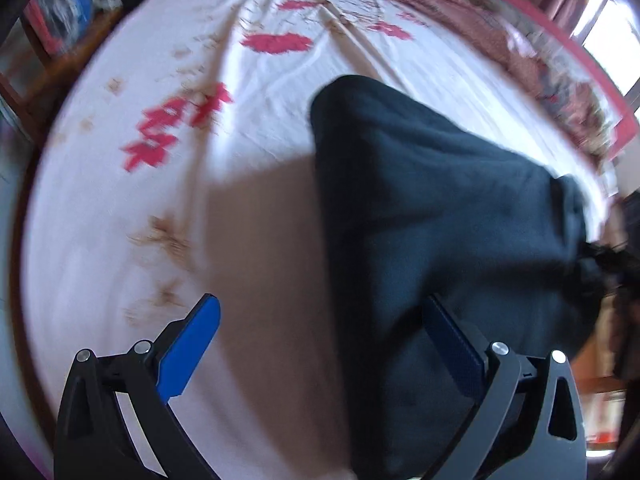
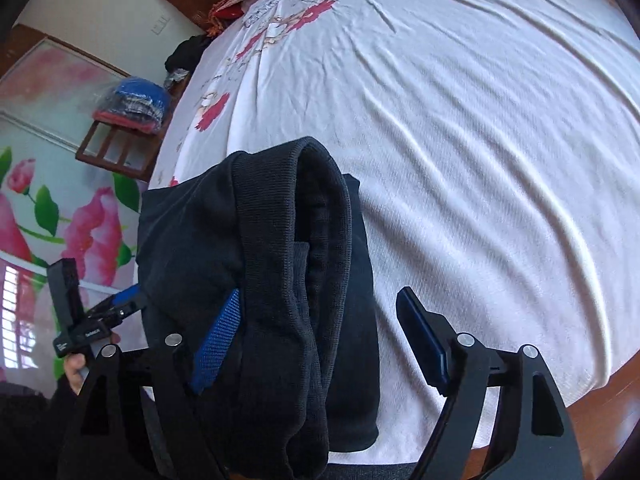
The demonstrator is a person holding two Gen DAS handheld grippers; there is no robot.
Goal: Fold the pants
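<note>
Both claws angle steeply down over a bed [image 2: 500,140] spread with a white flowered sheet. The left claw [image 1: 320,344] stands wide apart at the bottom of its frame, its right finger [image 1: 456,352] against the edge of the dark pants [image 1: 420,200]. The right claw [image 2: 320,340] is also apart, with folds of the pants draped loosely over its left finger [image 2: 218,340]. A hand [image 2: 76,364] shows at lower left, gripping the other tool.
</note>
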